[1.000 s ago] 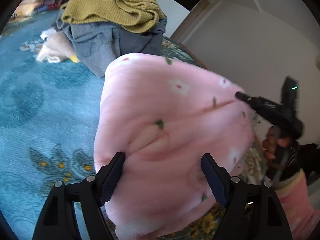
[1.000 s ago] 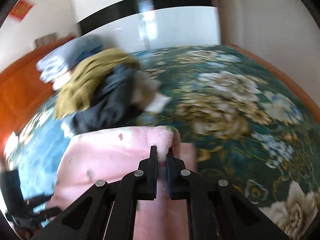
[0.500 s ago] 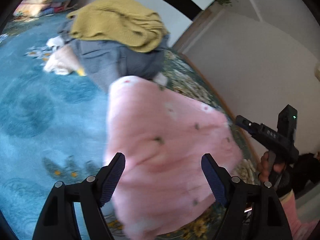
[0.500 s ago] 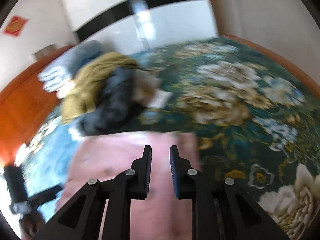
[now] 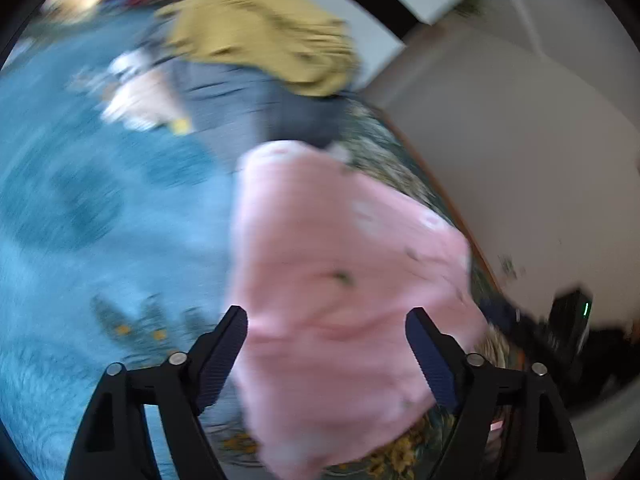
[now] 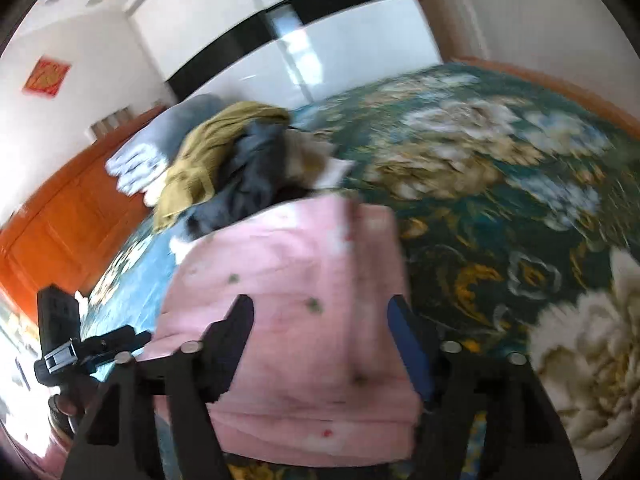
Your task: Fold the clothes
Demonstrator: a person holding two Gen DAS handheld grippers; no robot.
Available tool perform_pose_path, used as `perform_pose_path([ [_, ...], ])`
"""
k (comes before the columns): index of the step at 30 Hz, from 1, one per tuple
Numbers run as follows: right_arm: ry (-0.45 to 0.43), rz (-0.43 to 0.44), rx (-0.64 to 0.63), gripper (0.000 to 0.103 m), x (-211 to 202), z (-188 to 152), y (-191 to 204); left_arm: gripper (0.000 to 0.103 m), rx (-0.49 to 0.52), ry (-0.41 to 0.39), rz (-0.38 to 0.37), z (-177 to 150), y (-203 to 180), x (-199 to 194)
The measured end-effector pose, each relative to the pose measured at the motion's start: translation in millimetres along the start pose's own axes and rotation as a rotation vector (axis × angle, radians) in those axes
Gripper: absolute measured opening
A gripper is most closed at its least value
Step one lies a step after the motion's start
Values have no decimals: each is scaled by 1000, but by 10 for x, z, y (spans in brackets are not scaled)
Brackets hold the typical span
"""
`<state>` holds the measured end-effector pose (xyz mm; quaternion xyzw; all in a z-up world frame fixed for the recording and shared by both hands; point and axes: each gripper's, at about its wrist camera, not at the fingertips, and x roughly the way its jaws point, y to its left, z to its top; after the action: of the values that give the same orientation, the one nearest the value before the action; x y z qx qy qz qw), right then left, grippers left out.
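The pink garment in the left wrist view lies on the bedspread, running from lower centre to upper centre, between the opening, not touching fingers of the left gripper. In the right wrist view the pink garment fills the lower centre, its long axis going up the frame. The right gripper has its jaws opening over it with the cloth between them, not pressed, and seems the nearer one.
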<state>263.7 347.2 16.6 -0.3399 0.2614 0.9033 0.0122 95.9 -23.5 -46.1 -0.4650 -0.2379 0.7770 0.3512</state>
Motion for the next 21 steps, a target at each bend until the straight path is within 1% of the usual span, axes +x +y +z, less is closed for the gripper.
perform_pose_path([
  [1,32,10,56,71,56,-18,-106,91,-55,-3,-3,21,105,-4],
  [2,66,46,137,71,132,-56,-236,93,-119,8,-29,21,215,24],
  [4,95,137,264,71,239,-120,-418,93,-259,53,-108,-11,434,133],
  [5,100,161,296,72,283,-114,-462,94,-295,65,-124,-19,494,165],
  [6,101,172,314,75,328,-88,-488,94,-294,65,-127,-1,496,167],
  [8,103,196,352,76,416,-37,-540,95,-266,62,-128,76,449,171],
  [10,116,199,357,76,470,-21,-523,95,-238,60,-126,184,398,215],
  [13,144,214,382,76,657,47,-520,95,-260,83,-129,286,375,350],
  [15,145,219,384,78,710,75,-504,95,-258,100,-113,286,328,412],
  [17,145,221,386,77,747,93,-491,93,-219,108,-83,271,243,437],
  [18,146,219,386,73,748,92,-488,93,-200,110,-72,261,199,438],
  [19,145,220,380,62,734,92,-480,93,-181,109,-66,251,157,427],
  [21,139,222,364,53,684,97,-463,85,-146,103,-52,237,81,389],
])
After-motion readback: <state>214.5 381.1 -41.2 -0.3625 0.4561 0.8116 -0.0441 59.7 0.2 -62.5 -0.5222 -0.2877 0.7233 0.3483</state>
